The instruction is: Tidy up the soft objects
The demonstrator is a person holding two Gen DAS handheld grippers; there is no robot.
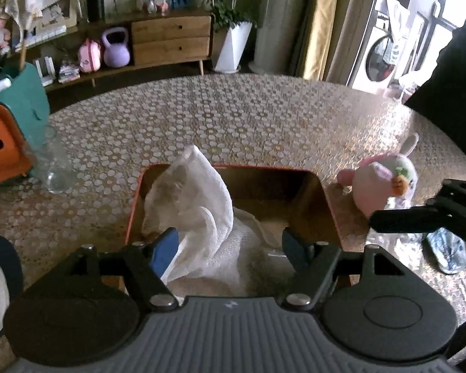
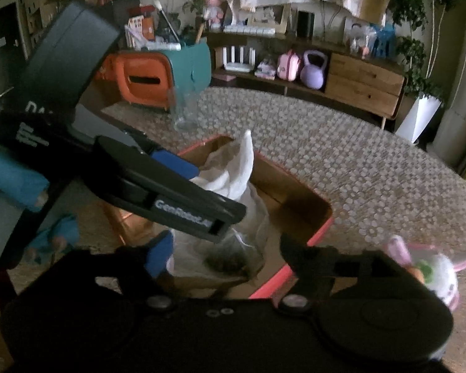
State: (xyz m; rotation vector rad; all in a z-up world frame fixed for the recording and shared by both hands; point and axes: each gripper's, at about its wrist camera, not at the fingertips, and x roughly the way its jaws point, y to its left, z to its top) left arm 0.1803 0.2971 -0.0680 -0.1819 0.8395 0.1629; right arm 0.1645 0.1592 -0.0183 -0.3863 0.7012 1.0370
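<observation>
A white mesh cloth [image 1: 202,205] stands crumpled in a brown box with an orange rim [image 1: 133,205] on the table. My left gripper [image 1: 230,248] is open just above the box's near side. The cloth rises between its blue pads [image 1: 166,248] and brushes the left one, unpinched. In the right wrist view my right gripper [image 2: 226,251] is open too, over the box's [image 2: 320,233] near corner. The left gripper's black body crosses above the cloth [image 2: 233,174]. A pink and white bunny plush [image 1: 379,183] [image 2: 435,267] lies on the table right of the box.
A clear glass [image 1: 51,168] and an orange and teal tissue holder [image 1: 6,143] stand at the table's left. A blue and white soft item [image 1: 447,248] lies near the right edge. A person in dark clothing [image 1: 456,62] is on the right.
</observation>
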